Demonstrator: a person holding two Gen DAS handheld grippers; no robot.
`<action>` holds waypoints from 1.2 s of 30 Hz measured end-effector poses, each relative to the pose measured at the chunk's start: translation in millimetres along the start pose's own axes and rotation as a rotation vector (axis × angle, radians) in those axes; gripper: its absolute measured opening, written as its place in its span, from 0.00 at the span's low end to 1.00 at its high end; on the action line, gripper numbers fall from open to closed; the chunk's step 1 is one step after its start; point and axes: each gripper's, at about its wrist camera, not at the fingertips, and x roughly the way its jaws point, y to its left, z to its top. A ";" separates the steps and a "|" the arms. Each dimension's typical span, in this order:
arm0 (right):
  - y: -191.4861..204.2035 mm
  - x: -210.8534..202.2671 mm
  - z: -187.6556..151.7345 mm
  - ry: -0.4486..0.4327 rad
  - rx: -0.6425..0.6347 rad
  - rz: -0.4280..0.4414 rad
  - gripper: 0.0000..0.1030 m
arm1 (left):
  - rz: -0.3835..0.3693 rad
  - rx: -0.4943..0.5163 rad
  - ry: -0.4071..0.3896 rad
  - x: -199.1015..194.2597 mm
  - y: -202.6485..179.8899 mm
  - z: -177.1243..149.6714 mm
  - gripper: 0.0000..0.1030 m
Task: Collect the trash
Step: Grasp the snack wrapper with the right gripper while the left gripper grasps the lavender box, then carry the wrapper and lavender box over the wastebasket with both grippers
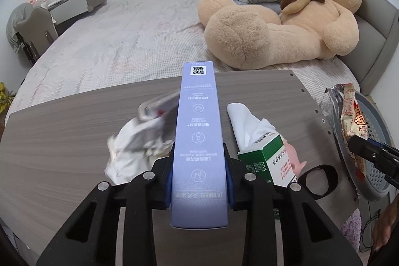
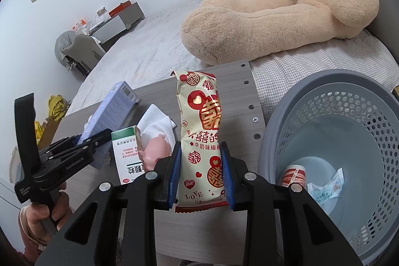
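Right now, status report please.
Left gripper shut on blue box. Right gripper shut on snack bag. Basket beside, unobstructed.

- Snack packet (image 2: 199, 138): red "LOVE" near its lower end; small heart badge above, also "LOVE"; large red double-happiness characters up its face.
- Left gripper (image 2: 96, 138): "GenRobot.AI" along one arm.
- Blue box (image 1: 198, 141): QR code at its far end; Chinese lines beneath, too small to read.
- Green-and-white carton (image 2: 128, 156), beside the snack packet: Chinese print, unclear.
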 end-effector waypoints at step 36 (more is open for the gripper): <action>24.5 -38.0 -30.5 -0.028 -0.024 -0.020 0.28 | -0.004 -0.058 0.083 -14.6 6.4 -71.6 0.58</action>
